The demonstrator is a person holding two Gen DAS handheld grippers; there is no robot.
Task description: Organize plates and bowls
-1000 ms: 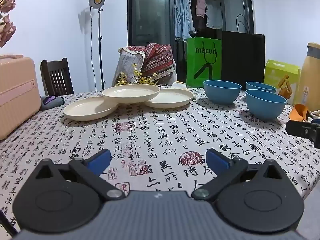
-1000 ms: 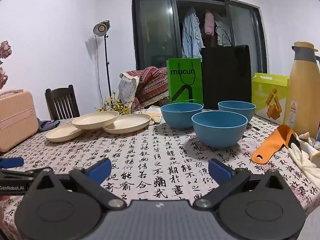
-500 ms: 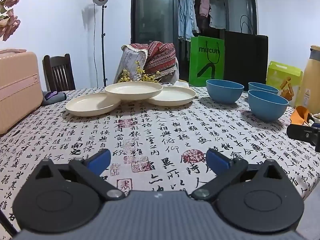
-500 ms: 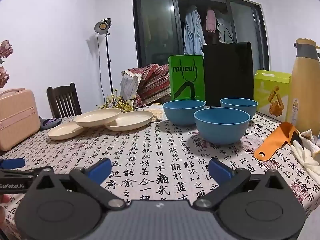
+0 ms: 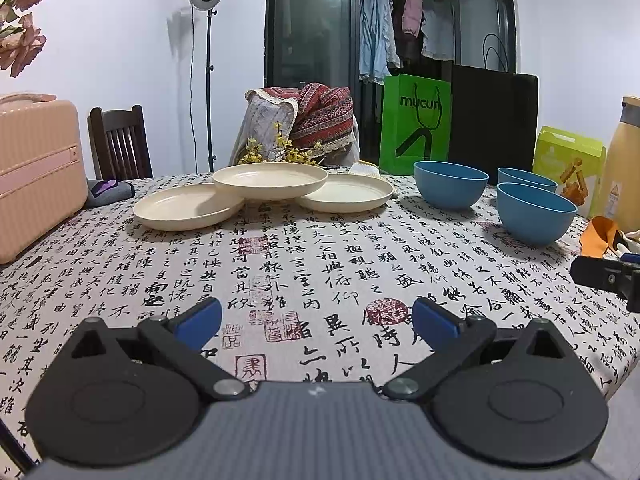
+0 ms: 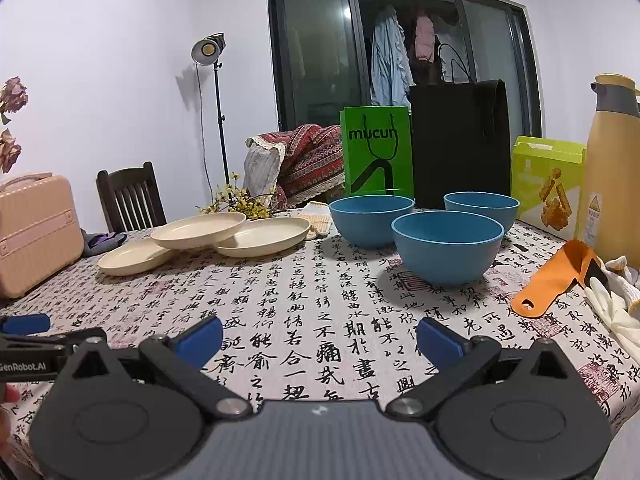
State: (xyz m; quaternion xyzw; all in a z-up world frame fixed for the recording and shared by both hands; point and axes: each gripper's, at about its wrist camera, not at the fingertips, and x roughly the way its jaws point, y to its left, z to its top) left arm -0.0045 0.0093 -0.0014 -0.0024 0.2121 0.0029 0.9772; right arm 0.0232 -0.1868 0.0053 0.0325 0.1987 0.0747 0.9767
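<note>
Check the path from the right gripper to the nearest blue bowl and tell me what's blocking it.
Nothing visible blocks it. The right gripper is open and empty, and only bare tablecloth lies between it and the nearest blue bowl. The orange scoop lies off to the right of that line, and the cream plates are off to the left.

Each tool has a ribbed grey body at the bottom of its own view, flanked by two round black discs. From each disc a black arm with a triangular cut-out and a silver pivot screw leads to a flat blue pad. The left tool [image 5: 316, 320] and the right tool [image 6: 318, 338] look alike. White lettering "GenRobot.AI" marks the left tool's side in the right view.
</note>
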